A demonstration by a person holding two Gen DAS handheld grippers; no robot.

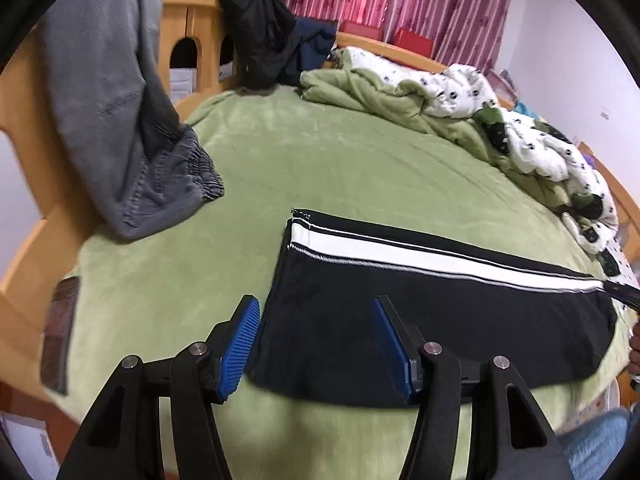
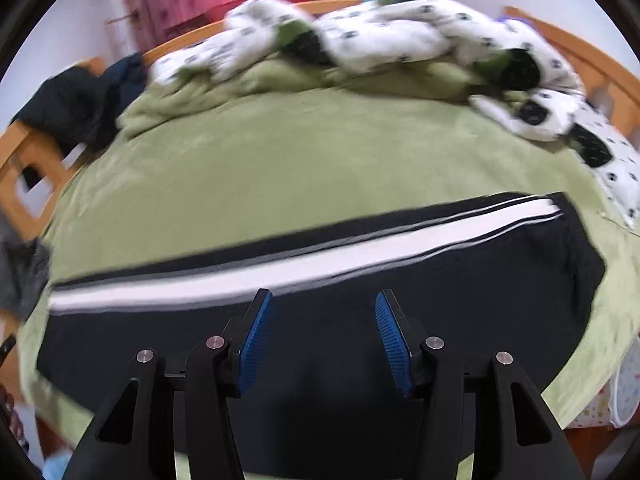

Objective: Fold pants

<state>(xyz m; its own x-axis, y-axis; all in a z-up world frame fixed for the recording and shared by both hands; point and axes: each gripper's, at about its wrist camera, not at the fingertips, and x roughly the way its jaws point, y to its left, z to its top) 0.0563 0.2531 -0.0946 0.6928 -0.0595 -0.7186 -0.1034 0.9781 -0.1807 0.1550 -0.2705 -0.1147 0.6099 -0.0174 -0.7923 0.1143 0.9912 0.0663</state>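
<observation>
The black pants point(image 1: 440, 312) with a white side stripe lie flat on the green blanket point(image 1: 320, 152), in one long band across the bed. My left gripper point(image 1: 315, 304) hovers above their left end, open, with nothing between its blue pads point(image 1: 240, 340). In the right wrist view the pants point(image 2: 520, 280) stretch from lower left to upper right, with the stripe along the far edge. My right gripper point(image 2: 324, 296) hangs over their middle, open and empty. Neither gripper touches the cloth.
Grey pants point(image 1: 108, 100) hang at the left. Dark clothes point(image 1: 260, 28) drape the wooden bed frame point(image 1: 188, 8). A crumpled white-and-green quilt point(image 2: 400, 40) fills the far side of the bed. A dark flat object point(image 1: 60, 332) lies at the left edge. A hand point(image 1: 634, 344) shows at the right.
</observation>
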